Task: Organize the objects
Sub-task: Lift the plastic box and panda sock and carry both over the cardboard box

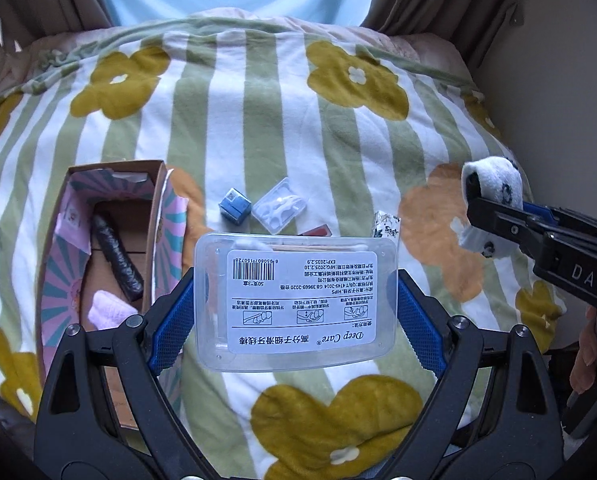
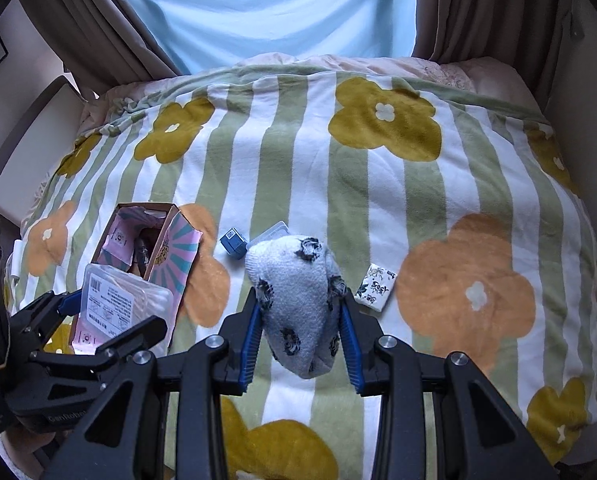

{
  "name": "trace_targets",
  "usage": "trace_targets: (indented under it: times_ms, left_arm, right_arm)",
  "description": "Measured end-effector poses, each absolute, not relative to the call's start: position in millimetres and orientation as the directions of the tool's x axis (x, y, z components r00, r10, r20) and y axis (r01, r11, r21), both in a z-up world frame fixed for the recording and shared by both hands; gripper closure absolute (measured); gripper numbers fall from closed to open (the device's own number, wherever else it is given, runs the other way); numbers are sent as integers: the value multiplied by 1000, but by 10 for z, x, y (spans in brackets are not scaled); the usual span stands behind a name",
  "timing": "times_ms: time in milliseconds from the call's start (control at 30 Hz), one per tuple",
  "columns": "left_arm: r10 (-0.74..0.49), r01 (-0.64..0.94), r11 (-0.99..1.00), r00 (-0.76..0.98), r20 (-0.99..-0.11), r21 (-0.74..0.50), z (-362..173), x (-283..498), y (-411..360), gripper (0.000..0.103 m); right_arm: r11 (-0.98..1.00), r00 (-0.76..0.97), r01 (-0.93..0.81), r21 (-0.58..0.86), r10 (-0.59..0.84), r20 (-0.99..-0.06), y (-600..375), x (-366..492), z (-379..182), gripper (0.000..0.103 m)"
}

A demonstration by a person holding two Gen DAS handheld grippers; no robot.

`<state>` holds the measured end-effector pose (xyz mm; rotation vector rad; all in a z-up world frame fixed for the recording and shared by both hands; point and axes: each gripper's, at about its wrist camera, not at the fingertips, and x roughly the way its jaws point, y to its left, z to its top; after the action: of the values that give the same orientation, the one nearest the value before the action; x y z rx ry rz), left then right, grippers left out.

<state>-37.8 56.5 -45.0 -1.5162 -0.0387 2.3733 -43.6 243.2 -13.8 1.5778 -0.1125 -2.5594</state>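
Clear case (image 1: 296, 300) in left jaws, sock (image 2: 294, 308) in right (blanket (image 2: 378, 200) beyond open)

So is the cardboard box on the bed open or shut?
Open. The cardboard box has its flaps spread, and a dark roll and a pink cloth show inside.

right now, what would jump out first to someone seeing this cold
The left gripper clamps a clear plastic box of cotton swabs above the flowered blanket, while the right gripper squeezes a rolled white sock. To the left, an open pink cardboard box already holds a dark roll.
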Motion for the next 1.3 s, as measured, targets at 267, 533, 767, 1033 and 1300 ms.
trace_targets:
  times_ms: [267,533,767,1033,1300]
  left_arm:
    - [282,-238,-951,-403,-871,-198,-321,-77,208,13]
    - [286,-237,-950,-403,-869,-203,-357,30,-5,13]
    - [280,-217,-955,-422,-862,-203,-300,53,-151,13]
    - [223,-108,-975,-459,-860,-195,-240,89,-592,13]
    - [139,62,-980,-478,-867,-192,-300,145,-1143,13]
  right_arm:
    - [-994,-455,21,106,-104,-884,2337,7,-69,70]
    - [-995,-450,-24,92,-72,-890,2266,223,-108,70]
    - [-995,-451,0,100,-89,-888,2112,193,-78,70]
    - [-985,-447,129,111,-157,-881,1632,-8,-19,70]
    - [-948,-411,296,120,-240,-880,996,-279,-30,70]
